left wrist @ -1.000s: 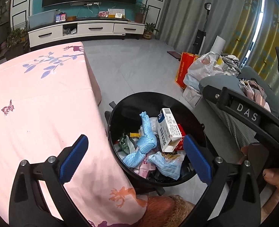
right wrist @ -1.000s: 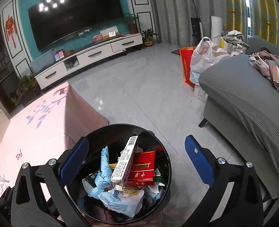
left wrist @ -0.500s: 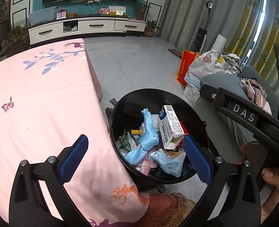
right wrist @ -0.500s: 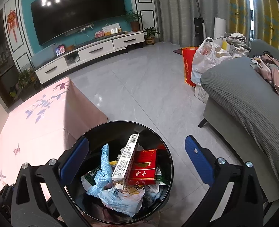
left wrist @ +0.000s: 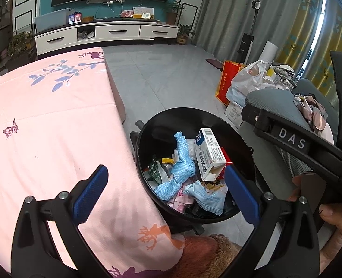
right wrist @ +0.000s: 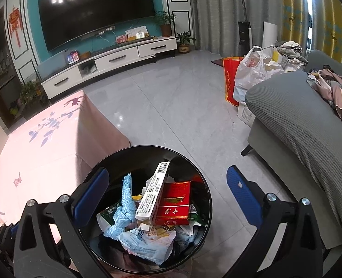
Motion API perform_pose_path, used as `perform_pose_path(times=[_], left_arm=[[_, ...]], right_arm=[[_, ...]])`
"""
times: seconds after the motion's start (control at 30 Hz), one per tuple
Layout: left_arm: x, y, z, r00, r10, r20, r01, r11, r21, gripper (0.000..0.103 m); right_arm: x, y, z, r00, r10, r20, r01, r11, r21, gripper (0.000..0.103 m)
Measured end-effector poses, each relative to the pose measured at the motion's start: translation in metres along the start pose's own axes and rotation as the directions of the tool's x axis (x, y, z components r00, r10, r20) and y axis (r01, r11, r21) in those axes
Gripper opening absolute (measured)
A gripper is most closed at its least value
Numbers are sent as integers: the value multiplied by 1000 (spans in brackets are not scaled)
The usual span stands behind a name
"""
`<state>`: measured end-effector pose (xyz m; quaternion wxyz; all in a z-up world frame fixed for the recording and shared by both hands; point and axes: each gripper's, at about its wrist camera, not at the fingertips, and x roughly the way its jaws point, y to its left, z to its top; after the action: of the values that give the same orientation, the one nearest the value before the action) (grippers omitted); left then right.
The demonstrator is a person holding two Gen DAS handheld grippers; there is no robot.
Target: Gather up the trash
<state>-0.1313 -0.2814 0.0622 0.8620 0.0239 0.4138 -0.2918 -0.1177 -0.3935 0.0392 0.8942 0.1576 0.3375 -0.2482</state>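
Left wrist view shows little change from a second ago: the bin [left wrist: 195, 115] sits a shade higher in frame, at about 4 o'clock of the pink table [left wrist: 48, 125], and its load looks the same. The left gripper [left wrist: 164, 191] has its jaws spread wide with nothing between them. The right gripper [right wrist: 167, 191] is equally wide and empty above the bin [right wrist: 147, 149], which has drifted slightly down in that view (so that gripper seems to be lifting away). Inside lie a blue cloth [left wrist: 182, 162], a white box [left wrist: 209, 153], a red pack [right wrist: 174, 202] and wrappers [right wrist: 145, 243]; nothing has been added or removed. The tabletop in view shows no litter. My reading is that the drop is finished, the trash is in the bin, and both grippers are free to go for more.
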Motion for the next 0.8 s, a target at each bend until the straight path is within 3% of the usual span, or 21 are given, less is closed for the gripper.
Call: perform_pose_path(times=[0.8], left_arm=[[-2,0,-2,1000,-8,3,8,1000,3,100]], right_arm=[[2,-4,-1,1000,-17,-4,17,1000,3,100]])
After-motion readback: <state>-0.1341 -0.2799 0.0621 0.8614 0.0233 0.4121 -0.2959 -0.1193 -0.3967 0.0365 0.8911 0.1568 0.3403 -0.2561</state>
